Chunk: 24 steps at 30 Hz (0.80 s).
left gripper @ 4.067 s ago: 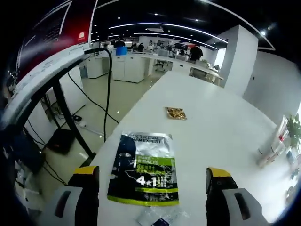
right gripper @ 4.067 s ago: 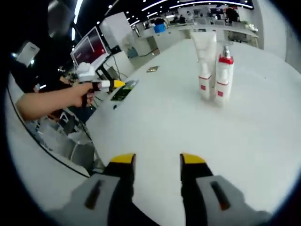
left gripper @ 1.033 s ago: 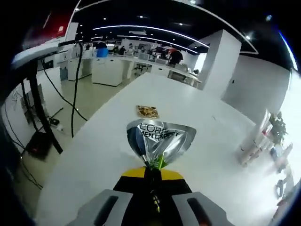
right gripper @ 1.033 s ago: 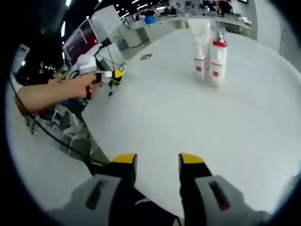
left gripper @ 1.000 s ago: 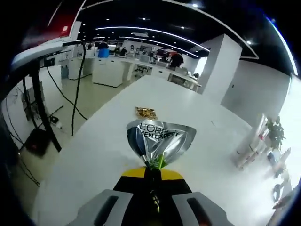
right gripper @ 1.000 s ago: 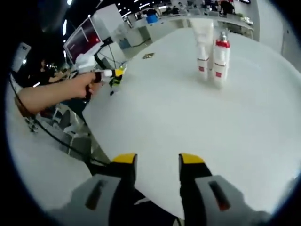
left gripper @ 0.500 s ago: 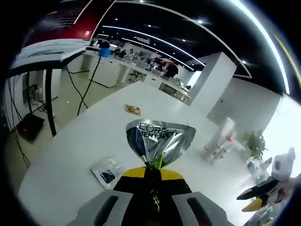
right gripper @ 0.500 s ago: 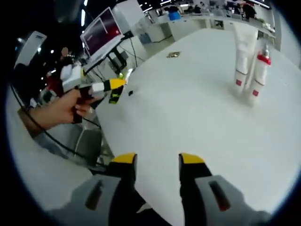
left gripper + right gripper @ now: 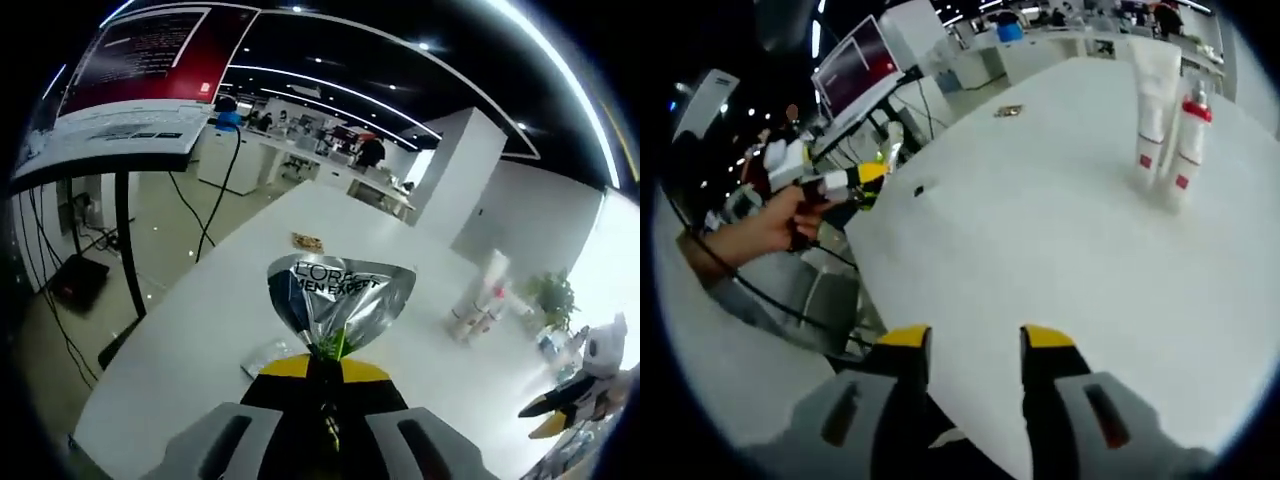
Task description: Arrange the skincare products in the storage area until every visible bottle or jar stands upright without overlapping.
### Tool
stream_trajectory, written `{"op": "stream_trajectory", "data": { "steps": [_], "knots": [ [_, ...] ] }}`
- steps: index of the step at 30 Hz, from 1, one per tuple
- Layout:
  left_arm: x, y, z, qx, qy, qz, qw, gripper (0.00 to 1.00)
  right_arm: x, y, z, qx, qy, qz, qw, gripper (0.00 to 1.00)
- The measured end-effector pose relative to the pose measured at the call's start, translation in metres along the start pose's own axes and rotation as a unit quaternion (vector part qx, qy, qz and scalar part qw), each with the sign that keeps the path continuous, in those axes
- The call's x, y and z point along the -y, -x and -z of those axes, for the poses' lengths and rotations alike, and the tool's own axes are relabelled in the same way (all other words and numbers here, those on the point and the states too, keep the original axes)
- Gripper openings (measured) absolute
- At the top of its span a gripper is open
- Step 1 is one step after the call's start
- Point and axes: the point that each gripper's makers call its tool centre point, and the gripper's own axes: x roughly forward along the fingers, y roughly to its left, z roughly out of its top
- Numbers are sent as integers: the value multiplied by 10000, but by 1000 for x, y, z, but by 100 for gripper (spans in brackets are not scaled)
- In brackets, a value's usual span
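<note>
Looking along your left gripper (image 9: 325,372), you have a long white table (image 9: 400,290) stretching away through an open-plan office, with white counters far off, ceiling light strips, and a red-and-dark screen (image 9: 140,50) on a stand at the left. Your jaws are pressed together on the bottom edge of a silver L'Oreal Men Expert sachet (image 9: 340,300), which stands up above the yellow tips, lifted off the table. A small clear packet (image 9: 268,353) lies on the table just left of the tips, and a small gold packet (image 9: 307,242) lies farther off. A white tube (image 9: 487,283) and a red-capped bottle (image 9: 497,300) stand upright side by side, far right. Your right gripper (image 9: 548,418) enters at the right edge.

From your right gripper (image 9: 974,340), the same white table (image 9: 1040,300) spreads ahead, with monitors and cables beyond its left edge. Your jaws are parted with a moderate gap and grip nothing. The white tube (image 9: 1152,105) and red-capped bottle (image 9: 1187,145) stand upright, just beside each other, far right of the tips. Your hand (image 9: 765,232) holds the left gripper (image 9: 865,175) past the table's left edge, well apart from the bottles; the sachet is too small to make out there.
</note>
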Motion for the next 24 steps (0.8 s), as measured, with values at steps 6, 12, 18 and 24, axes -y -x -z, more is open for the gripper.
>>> {"op": "stream_trajectory", "data": {
  "steps": [6, 12, 18, 24],
  "knots": [
    [17, 3, -2, 131, 61, 20, 9999, 7, -5, -6, -8, 42, -14, -138, 9999, 37],
    [55, 8, 18, -8, 132, 299, 9995, 7, -16, -15, -26, 96, 99, -369, 9992, 37],
    [84, 5, 44, -325, -17, 680, 9972, 6, -19, -17, -49, 325, 16, -548, 9980, 38],
    [104, -1, 46, -452, -276, 964, 9939, 6, -17, -10, -71, 689, -157, -670, 9952, 40]
  ]
}}
